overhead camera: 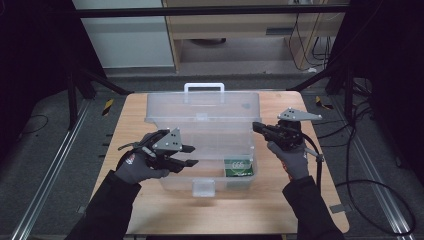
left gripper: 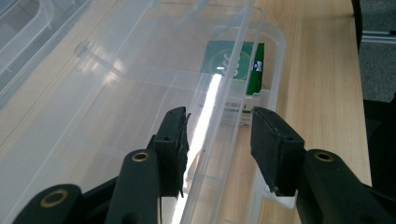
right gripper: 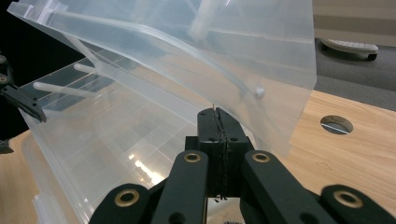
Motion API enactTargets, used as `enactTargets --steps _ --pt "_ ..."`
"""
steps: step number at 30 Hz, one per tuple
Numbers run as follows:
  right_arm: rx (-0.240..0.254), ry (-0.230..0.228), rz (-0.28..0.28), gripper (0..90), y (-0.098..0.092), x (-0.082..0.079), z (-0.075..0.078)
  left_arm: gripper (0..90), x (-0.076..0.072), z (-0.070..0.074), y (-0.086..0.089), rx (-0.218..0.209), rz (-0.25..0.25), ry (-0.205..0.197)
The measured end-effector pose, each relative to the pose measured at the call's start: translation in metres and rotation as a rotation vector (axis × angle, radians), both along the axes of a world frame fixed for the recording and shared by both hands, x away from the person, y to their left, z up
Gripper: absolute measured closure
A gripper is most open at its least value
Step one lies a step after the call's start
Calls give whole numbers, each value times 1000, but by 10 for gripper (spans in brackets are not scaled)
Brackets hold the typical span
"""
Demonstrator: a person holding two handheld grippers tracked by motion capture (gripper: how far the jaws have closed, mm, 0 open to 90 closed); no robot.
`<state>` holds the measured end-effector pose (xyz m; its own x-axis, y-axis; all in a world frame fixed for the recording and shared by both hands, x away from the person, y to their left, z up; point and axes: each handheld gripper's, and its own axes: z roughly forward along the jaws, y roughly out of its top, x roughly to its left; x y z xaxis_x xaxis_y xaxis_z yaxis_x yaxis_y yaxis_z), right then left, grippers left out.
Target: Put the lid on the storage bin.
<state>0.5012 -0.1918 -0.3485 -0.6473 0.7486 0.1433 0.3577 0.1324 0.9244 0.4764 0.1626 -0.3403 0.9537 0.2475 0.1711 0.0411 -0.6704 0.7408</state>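
Clear plastic box (overhead camera: pixel 200 150) on the table's middle, lid (overhead camera: pixel 202 106) raised upright at the back with white handle on top, green packet (overhead camera: pixel 238 167) in front-right compartment

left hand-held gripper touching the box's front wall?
Cannot tell. In the left gripper view the hand-held gripper straddles the clear box's front wall, jaws open; one pad looks against it, but glare hides the contact.
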Motion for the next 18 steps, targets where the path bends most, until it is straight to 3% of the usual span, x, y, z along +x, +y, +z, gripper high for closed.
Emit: enactTargets --steps 6,13,18 --pt "-3 2 4 900 0 -1 -1 550 -3 1 2 -80 57 0" --pt "-7 -2 8 900 -1 -2 -2 546 -7 -2 6 -147 107 7" --pt "-9 2 10 900 0 -3 -2 558 -7 -5 12 -183 176 -8"
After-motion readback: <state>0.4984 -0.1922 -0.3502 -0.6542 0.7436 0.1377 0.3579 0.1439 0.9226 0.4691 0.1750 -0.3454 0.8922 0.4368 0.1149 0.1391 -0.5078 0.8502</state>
